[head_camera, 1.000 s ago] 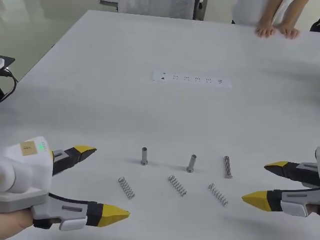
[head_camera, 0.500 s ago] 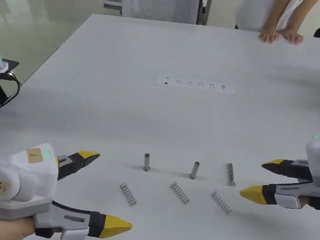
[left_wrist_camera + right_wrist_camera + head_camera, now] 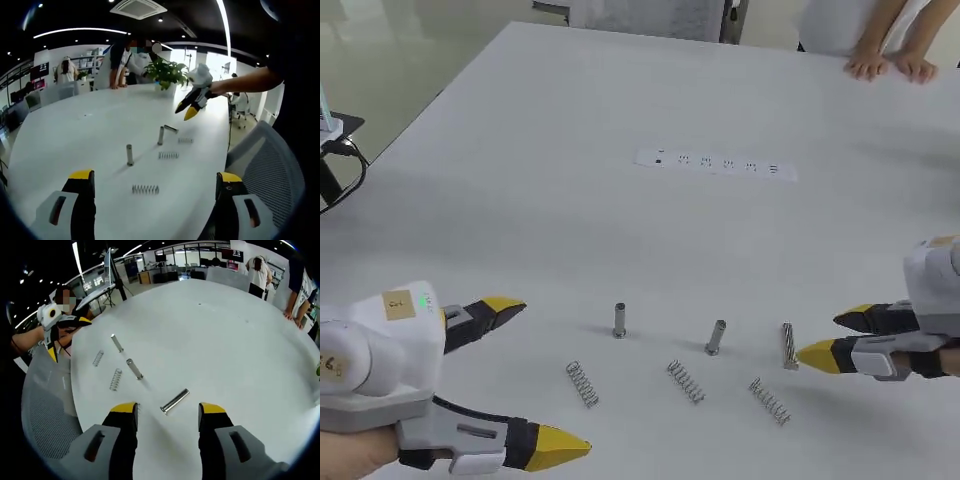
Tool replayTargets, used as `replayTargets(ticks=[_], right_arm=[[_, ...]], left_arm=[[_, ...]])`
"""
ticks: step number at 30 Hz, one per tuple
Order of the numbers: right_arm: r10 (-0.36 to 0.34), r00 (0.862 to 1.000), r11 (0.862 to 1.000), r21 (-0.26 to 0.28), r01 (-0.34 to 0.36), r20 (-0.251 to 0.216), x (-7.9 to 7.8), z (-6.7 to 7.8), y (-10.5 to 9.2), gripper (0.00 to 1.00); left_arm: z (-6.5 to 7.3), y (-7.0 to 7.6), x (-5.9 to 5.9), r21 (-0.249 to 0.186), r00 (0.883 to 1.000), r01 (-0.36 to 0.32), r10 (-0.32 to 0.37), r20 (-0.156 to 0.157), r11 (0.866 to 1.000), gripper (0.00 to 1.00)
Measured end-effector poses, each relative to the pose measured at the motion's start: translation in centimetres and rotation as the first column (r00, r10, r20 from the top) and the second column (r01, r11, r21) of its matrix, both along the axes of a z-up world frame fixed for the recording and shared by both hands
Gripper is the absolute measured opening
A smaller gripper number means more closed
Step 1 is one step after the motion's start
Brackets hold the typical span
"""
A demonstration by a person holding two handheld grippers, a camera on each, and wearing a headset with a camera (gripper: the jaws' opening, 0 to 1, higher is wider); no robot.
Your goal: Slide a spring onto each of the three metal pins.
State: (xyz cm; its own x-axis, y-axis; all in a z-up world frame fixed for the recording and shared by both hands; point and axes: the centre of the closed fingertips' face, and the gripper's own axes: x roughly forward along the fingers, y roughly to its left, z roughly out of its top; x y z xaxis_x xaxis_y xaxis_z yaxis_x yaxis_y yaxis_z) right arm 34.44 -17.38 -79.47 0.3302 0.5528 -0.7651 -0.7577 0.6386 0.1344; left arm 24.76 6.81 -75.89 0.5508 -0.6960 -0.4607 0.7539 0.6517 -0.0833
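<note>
Two metal pins stand upright on the white table point(image 3: 570, 200): the left pin point(image 3: 619, 320) and the middle pin point(image 3: 716, 337). The third pin point(image 3: 787, 345) point(image 3: 174, 401) lies on its side at the right. Three springs lie in front of them: left spring point(image 3: 582, 384), middle spring point(image 3: 685, 381), right spring point(image 3: 769, 400). My right gripper point(image 3: 823, 336) point(image 3: 167, 408) is open, low over the table, its tips just right of the lying pin. My left gripper point(image 3: 535, 378) point(image 3: 155, 176) is open wide at the lower left, with the left spring point(image 3: 145, 189) just ahead of its jaws.
A white power strip point(image 3: 715, 163) lies mid-table beyond the pins. A person's hands point(image 3: 890, 65) rest on the far right edge. A black cable point(image 3: 340, 170) hangs off the left edge. A mesh chair back point(image 3: 45, 410) stands by the near edge.
My right gripper has moved left toward the lying pin, with its jaws still open. The left gripper has hardly moved. The head camera has shifted a little.
</note>
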Motion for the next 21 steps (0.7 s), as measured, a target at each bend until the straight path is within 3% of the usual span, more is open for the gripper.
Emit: replayTargets(ticks=[12,21], right_arm=[[-0.100,0.990,0.995,-0.038,0.096,-0.100,1.6,-1.6,0.2,0.29],[-0.144,0.977,0.988,-0.073,0.134,-0.155,2.3,-2.8,0.3,0.23]], left_arm=[[-0.2,0.1,0.2,-0.003,1.000,-0.010,0.010,-0.005,1.000,0.96],[-0.4,0.3,0.2,0.002,1.000,-0.016,0.016,-0.012,1.000,0.96]])
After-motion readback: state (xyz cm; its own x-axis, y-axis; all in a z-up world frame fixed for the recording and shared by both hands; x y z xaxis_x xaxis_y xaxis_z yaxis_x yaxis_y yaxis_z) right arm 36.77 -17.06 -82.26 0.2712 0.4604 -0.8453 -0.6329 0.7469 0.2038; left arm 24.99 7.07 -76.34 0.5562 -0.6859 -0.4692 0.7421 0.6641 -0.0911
